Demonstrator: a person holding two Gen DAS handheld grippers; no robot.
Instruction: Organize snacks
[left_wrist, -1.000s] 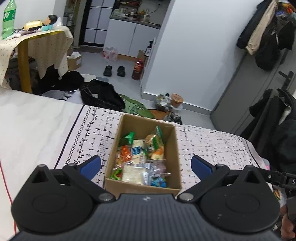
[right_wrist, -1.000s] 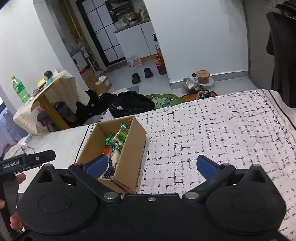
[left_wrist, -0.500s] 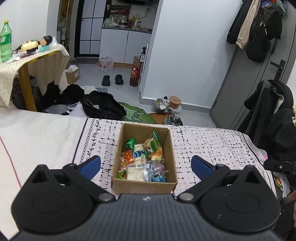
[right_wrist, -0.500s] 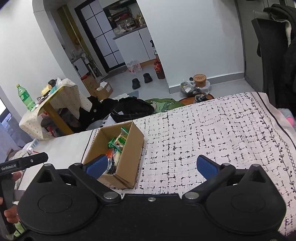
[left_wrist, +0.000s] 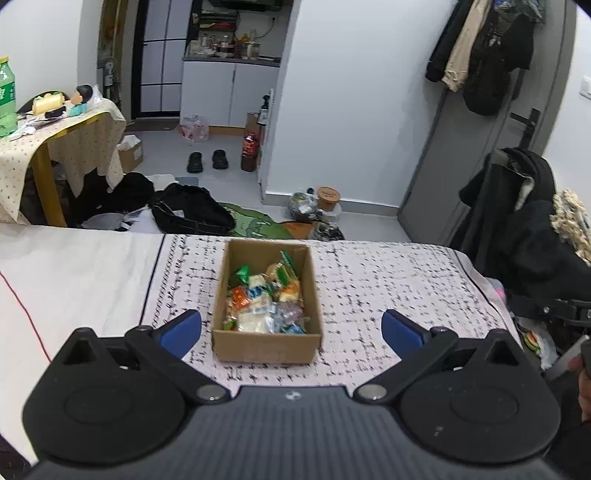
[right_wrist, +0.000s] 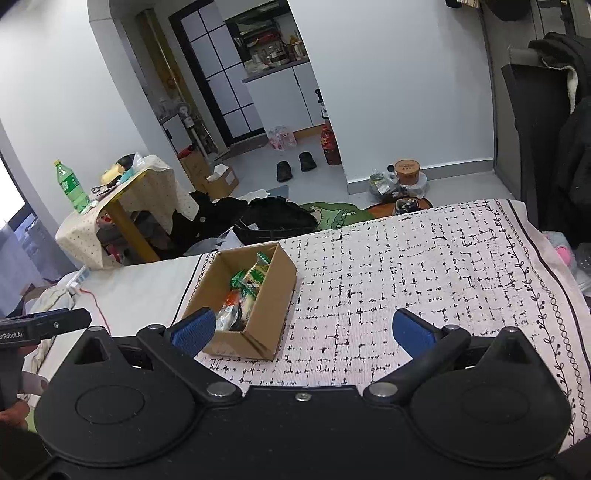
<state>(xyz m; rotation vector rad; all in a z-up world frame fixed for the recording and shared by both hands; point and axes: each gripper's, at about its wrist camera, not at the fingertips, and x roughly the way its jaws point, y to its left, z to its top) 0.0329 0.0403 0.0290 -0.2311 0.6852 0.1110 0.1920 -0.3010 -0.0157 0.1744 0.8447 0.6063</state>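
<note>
The cardboard box (left_wrist: 266, 300) stands on the patterned cloth (left_wrist: 388, 288) of the bed, open at the top and filled with many small snack packets (left_wrist: 264, 297) in green, orange and pale wrappers. From the left gripper (left_wrist: 291, 328) the box lies straight ahead, in the middle between the two blue fingers (left_wrist: 400, 328), and its long axis runs away from the camera, almost in line with the direction of the fingers. The fingers of this gripper are spread wide and hold nothing; they hang above and in front of the near short wall of the box, apart from it. From the right gripper (right_wrist: 302, 326) the same box (right_wrist: 242, 304) lies ahead and to the left, so that only its left finger (right_wrist: 194, 328) covers the near corner in the picture, and here the long axis goes diagonally. Also this gripper is wide open and empty, and before it lies only bare cloth (right_wrist: 424, 266). I judge that the left gripper is better placed for the next move, because it is already centred on the box and needs only to go forward and down to reach a packet, while the right one must first turn to the left. The packets are crowded and overlap, so taking only one may be difficult.
</note>
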